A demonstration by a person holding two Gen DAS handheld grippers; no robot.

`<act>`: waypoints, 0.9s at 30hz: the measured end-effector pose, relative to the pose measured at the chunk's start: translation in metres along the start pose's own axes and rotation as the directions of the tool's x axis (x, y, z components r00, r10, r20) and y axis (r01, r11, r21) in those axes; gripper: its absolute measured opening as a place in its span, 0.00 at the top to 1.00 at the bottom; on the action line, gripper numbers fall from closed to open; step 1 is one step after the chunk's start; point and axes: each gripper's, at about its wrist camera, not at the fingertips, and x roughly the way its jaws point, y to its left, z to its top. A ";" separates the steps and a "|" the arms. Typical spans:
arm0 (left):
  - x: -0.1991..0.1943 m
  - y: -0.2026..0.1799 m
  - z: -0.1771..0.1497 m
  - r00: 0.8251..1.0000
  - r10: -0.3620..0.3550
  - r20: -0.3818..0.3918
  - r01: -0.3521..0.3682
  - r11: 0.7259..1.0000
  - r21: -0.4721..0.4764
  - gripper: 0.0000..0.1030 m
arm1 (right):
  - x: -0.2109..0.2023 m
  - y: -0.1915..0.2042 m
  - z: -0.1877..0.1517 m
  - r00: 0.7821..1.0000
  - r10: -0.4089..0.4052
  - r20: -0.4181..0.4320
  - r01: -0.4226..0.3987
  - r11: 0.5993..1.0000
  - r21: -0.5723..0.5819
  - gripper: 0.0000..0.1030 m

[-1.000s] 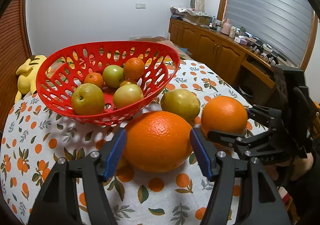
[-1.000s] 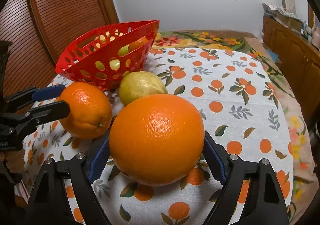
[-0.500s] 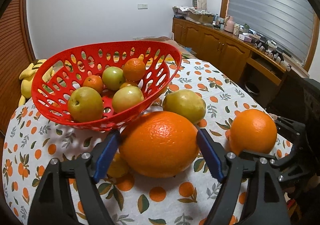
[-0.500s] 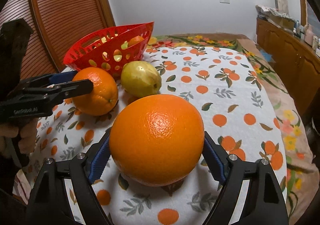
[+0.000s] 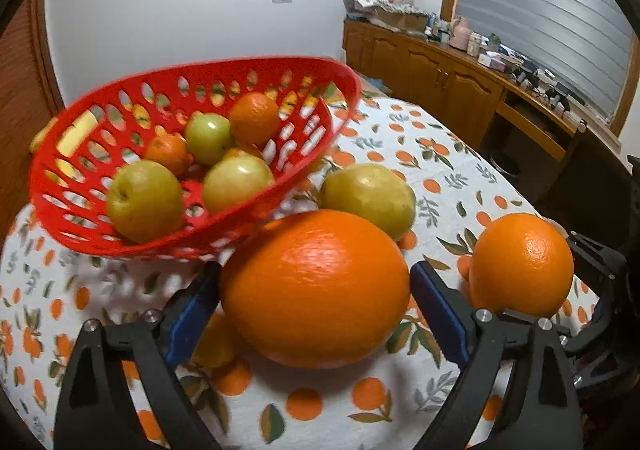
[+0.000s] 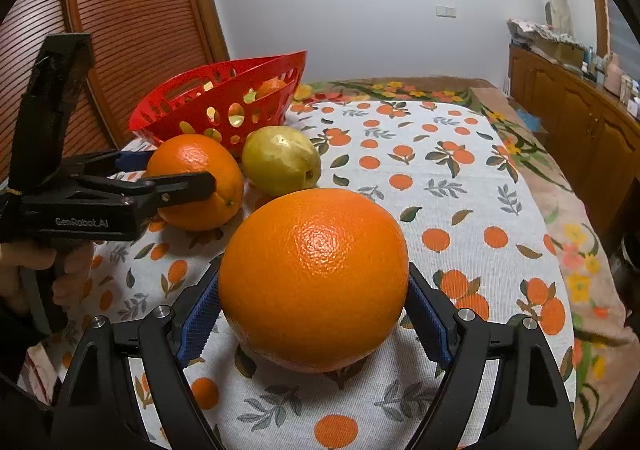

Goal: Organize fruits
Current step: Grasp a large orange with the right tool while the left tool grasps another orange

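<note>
My left gripper (image 5: 316,290) is shut on a large orange (image 5: 316,286), held just in front of the red basket (image 5: 100,246); it also shows in the right wrist view (image 6: 196,182). My right gripper (image 6: 314,298) is shut on a second large orange (image 6: 314,278), which shows at the right of the left wrist view (image 5: 520,262). A yellow-green pear (image 5: 368,198) lies on the cloth between both oranges and the basket. The basket holds several green apples and small oranges.
The table (image 6: 460,178) has an orange-print cloth. A small yellow fruit (image 5: 214,344) lies under the left gripper. A wooden sideboard (image 5: 460,86) with clutter stands at the right. A slatted wooden door (image 6: 132,30) is behind the basket.
The left gripper has tilted and moved with its orange closer to the basket. The right gripper with its orange has drawn back from the basket and pear.
</note>
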 end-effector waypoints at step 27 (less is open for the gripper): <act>-0.006 -0.005 -0.016 1.000 -0.008 -0.018 0.008 1.000 0.020 0.19 | -0.001 0.002 -0.003 1.000 -0.009 0.005 0.009 1.000 -0.013 0.16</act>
